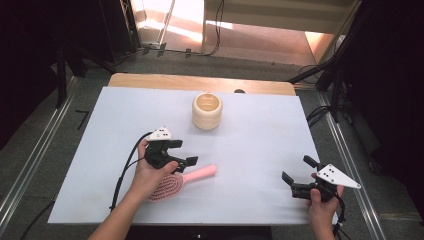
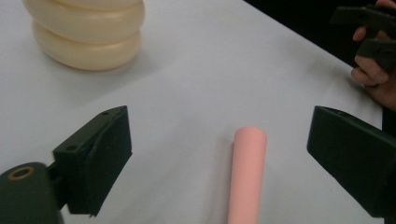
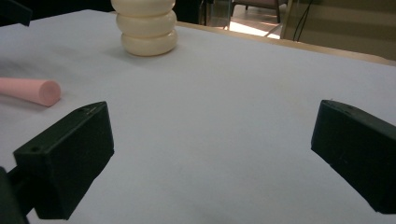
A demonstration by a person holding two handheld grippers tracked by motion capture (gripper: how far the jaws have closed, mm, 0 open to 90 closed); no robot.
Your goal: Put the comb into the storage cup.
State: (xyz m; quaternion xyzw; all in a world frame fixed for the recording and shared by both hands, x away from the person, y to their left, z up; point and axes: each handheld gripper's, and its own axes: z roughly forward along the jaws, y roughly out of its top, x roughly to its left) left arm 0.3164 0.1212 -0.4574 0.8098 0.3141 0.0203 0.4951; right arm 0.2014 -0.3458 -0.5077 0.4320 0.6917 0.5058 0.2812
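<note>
White sheet covers the table (image 1: 260, 150), dark floor and rails around it. High view: pink hairbrush (image 1: 186, 179) lies flat near the front edge, handle pointing right, bristle head partly under the left hand (image 1: 150, 172). Left gripper (image 1: 182, 152) hovers just above the handle, jaws spread, nothing pinched. Cream ribbed cup (image 1: 207, 111) stands upright well behind. Right gripper (image 1: 295, 177) sits near the right front corner, jaws apart, empty.

Left gripper view: brush handle runs between the spread jaws, touching neither; cup up left.

Right gripper view: jaws wide over bare sheet, handle tip far left, cup behind.

Risk: the brush lies loose, so a low pass by the left jaws could nudge or roll the handle. Closing off-centre on the round handle may let it slip out. A fast swing toward the cup could tip it.
</note>
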